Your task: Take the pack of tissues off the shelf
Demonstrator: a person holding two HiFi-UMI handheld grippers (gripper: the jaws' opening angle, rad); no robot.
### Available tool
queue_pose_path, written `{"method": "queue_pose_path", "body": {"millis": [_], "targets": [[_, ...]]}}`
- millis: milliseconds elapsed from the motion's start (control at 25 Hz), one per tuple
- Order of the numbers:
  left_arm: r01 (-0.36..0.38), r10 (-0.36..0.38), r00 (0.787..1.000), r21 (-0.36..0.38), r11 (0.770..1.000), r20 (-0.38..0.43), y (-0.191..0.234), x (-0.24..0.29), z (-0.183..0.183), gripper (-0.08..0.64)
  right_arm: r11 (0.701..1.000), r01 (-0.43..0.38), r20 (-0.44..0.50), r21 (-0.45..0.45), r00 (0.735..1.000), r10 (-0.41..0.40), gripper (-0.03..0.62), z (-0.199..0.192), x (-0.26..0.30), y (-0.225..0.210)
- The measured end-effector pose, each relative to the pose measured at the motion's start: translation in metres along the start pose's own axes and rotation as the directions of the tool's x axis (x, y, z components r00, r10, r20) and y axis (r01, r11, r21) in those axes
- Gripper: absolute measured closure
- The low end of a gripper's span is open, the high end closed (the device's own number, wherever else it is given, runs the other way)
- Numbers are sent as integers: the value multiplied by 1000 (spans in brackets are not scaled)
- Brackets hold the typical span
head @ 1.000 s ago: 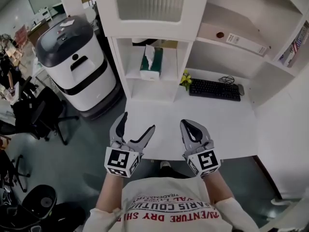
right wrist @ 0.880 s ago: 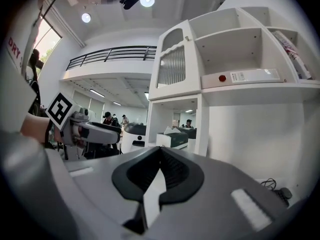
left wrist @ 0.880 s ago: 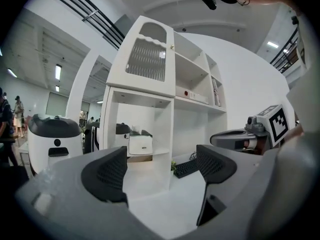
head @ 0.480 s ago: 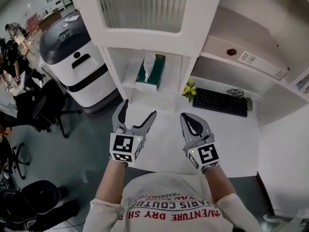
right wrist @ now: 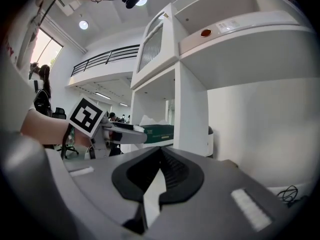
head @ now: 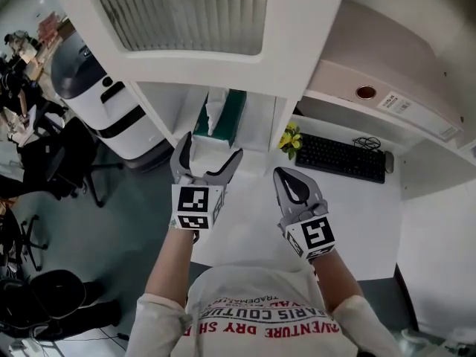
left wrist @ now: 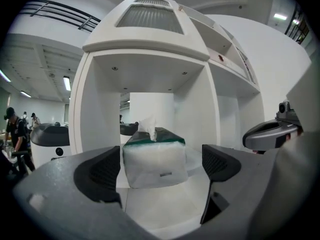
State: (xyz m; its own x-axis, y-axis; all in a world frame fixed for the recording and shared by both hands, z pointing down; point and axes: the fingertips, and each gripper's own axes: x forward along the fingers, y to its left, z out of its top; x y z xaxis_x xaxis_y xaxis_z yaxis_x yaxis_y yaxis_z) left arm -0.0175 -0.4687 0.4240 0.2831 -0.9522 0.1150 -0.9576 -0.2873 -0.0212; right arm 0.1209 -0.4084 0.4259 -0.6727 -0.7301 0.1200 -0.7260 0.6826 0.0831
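The tissue pack [head: 221, 117] stands in the open bay of the shelf [head: 256, 125], at twelve o'clock from the left gripper [head: 211, 149]. That gripper's jaws are opening wide and point straight at the pack, framing it without touching, probably to clear its width before closing. The right gripper [head: 287, 177], at three o'clock of the left, has its jaws together and empty. It waits over the desk [head: 357, 199], seemingly unneeded.
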Motion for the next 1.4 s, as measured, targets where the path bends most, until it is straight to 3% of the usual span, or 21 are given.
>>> {"method": "queue_pose_path", "body": {"millis": [440, 600, 1040, 1400], "targets": [[-68, 66, 996, -30, 997, -52, 13, 40, -3, 47, 1000, -7, -30, 20, 1000, 7, 591, -16, 23, -15], [-82, 81, 996, -36, 996, -44, 17, 43, -1, 88, 1000, 6, -30, 22, 1000, -5, 591, -16, 23, -21], [-48, 49, 998, 18, 999, -46, 9, 32, 2, 130, 1000, 23, -29, 2, 999, -23, 591, -11, 15, -13], [-11, 10, 1000, 19, 1000, 23, 3, -15, 26, 132, 998, 57, -28, -24, 998, -57, 591, -9, -9, 9]]}}
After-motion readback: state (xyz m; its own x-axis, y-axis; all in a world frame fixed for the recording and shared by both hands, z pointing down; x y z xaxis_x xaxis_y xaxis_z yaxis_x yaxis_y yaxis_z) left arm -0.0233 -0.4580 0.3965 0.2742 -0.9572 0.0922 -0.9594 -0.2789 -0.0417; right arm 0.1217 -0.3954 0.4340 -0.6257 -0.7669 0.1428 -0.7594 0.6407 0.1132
